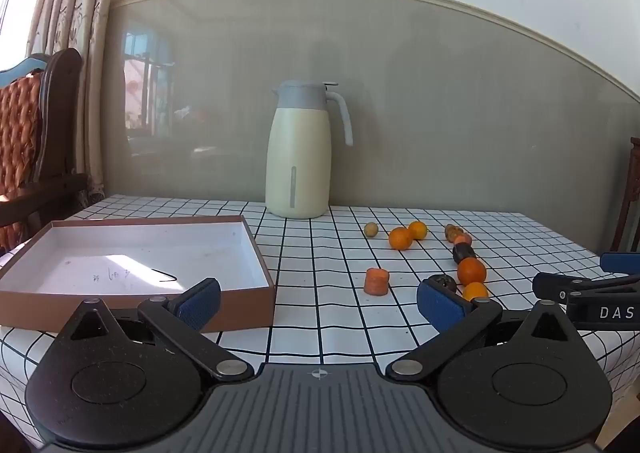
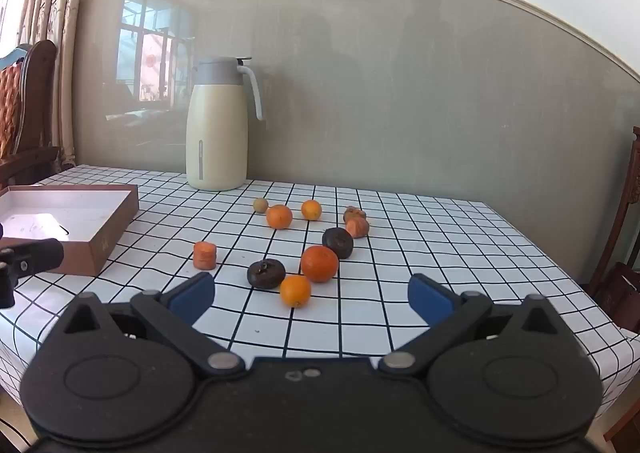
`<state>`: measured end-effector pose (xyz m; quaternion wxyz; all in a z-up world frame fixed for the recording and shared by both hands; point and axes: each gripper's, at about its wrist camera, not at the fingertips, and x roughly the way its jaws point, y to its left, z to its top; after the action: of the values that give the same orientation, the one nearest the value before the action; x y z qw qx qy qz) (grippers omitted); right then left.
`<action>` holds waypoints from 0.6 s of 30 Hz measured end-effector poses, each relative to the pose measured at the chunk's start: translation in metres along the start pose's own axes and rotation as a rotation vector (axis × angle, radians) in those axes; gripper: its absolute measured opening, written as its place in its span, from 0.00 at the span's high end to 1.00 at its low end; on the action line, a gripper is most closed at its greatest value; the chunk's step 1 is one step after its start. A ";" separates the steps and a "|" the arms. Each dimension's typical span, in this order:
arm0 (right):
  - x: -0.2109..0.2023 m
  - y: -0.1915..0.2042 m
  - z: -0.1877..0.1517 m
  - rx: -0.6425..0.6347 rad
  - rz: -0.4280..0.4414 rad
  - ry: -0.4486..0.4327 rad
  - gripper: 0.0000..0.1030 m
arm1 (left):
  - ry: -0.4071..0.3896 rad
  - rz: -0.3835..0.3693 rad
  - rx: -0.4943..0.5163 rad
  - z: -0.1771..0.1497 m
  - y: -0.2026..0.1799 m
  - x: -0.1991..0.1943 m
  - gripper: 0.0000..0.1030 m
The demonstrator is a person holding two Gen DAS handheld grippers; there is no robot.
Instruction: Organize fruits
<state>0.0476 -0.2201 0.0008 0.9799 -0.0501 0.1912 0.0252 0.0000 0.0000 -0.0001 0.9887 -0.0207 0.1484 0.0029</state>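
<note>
Several fruits lie loose on the checked tablecloth. Among them are a large orange, a small orange, two dark shrivelled fruits and a carrot stump. Farther back sit two more oranges and a small greenish fruit. An open brown box with a white inside lies empty at the left. My left gripper is open just right of the box. My right gripper is open just short of the small orange. Nothing sits between either pair of fingers.
A cream thermos jug with a grey lid stands at the back by the wall. Wooden chairs stand off both table ends. The right gripper's body shows at the right edge of the left wrist view.
</note>
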 end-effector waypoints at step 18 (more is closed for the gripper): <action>-0.002 0.000 0.000 0.004 0.000 0.000 0.06 | 0.007 -0.004 -0.001 0.001 0.000 0.000 0.00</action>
<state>0.0458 -0.2205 0.0010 0.9800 -0.0483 0.1912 0.0250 0.0006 0.0004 0.0003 0.9882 -0.0215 0.1517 0.0010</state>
